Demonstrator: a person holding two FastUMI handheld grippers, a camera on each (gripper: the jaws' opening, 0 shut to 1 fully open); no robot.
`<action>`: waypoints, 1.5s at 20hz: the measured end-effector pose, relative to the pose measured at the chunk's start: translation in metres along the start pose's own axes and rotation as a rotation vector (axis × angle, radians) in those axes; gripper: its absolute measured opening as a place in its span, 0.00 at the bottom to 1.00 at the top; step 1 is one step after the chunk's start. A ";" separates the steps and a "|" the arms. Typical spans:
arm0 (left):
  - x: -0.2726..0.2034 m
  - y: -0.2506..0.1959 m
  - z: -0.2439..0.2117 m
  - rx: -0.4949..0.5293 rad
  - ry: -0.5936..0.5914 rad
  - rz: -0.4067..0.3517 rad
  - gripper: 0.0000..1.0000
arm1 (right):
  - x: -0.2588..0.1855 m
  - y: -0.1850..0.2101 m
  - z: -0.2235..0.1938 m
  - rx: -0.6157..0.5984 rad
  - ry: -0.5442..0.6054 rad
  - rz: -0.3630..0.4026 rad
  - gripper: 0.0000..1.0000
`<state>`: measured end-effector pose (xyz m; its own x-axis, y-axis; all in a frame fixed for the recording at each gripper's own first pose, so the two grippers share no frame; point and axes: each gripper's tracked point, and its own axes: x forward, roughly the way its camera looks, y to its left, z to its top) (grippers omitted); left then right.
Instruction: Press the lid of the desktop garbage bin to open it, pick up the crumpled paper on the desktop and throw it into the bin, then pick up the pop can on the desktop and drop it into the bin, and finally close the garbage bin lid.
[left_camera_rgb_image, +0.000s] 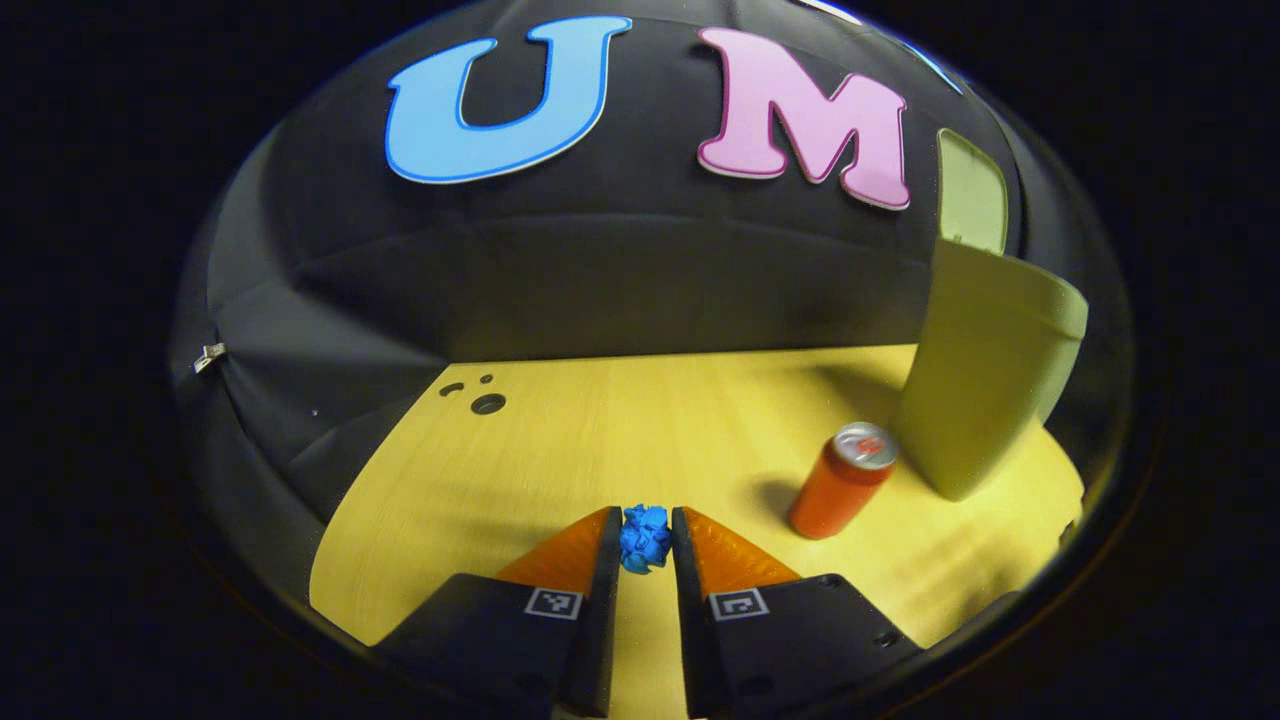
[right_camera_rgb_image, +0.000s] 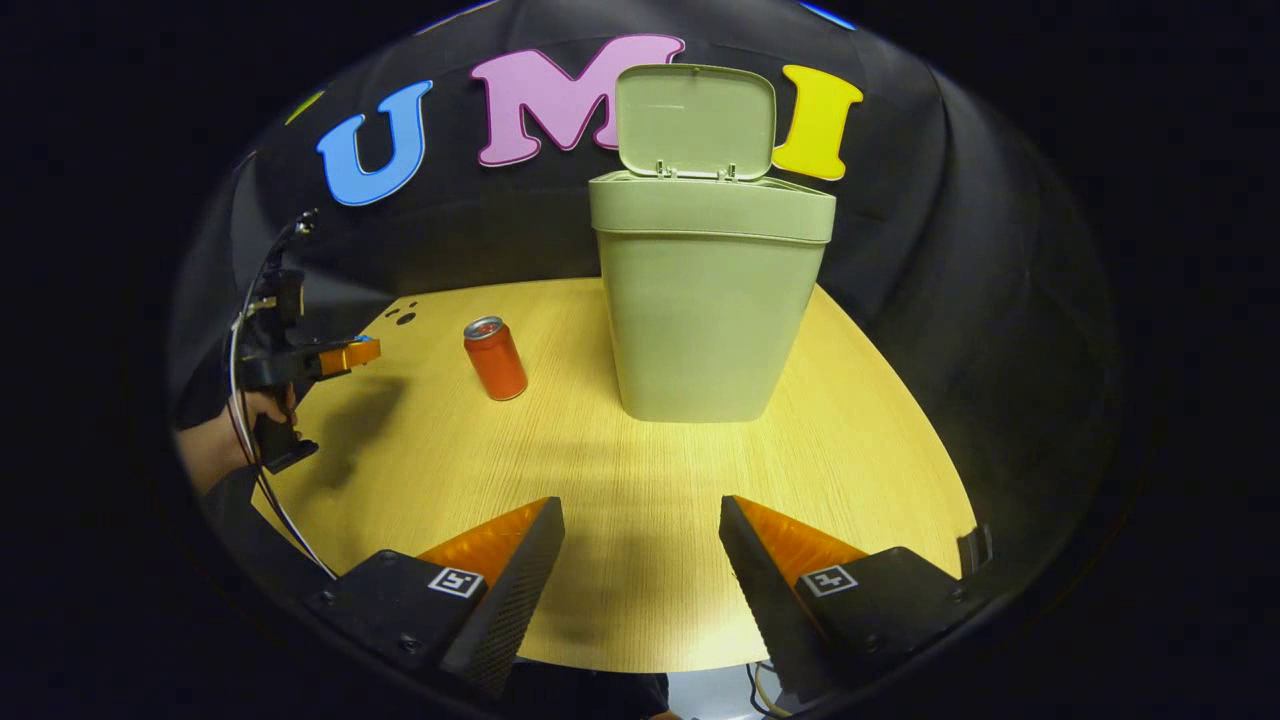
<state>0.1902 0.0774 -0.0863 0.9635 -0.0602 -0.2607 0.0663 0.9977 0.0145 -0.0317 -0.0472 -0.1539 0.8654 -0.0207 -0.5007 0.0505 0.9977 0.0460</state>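
Observation:
My left gripper is shut on the blue crumpled paper, pinched between its fingertips over the yellow wooden table. An orange pop can stands upright ahead and to the right, just in front of the pale green bin. In the right gripper view the bin stands mid-table with its lid raised upright. The can is to its left. Farther left a hand holds the left gripper above the table. My right gripper is open over the near table, with nothing between its fingers.
Small round holes mark the table's far left corner. The black cloth wall closes the table's back and sides. A cable hangs from the left gripper at the left table edge. Bare wood lies between my right gripper and the bin.

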 end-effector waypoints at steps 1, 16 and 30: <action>-0.008 -0.010 0.014 -0.004 -0.012 -0.009 0.28 | 0.001 -0.001 0.001 0.009 -0.003 0.002 0.99; -0.052 -0.211 0.175 0.024 -0.222 -0.338 0.31 | 0.018 -0.025 -0.007 0.062 -0.015 0.064 0.99; -0.030 -0.354 0.203 0.086 -0.249 -0.548 0.36 | 0.043 -0.056 0.007 0.059 -0.007 0.092 1.00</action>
<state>0.1900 -0.2798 0.1121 0.8145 -0.5799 -0.0183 0.5802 0.8142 0.0225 0.0065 -0.1042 -0.1723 0.8710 0.0706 -0.4863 -0.0007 0.9898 0.1424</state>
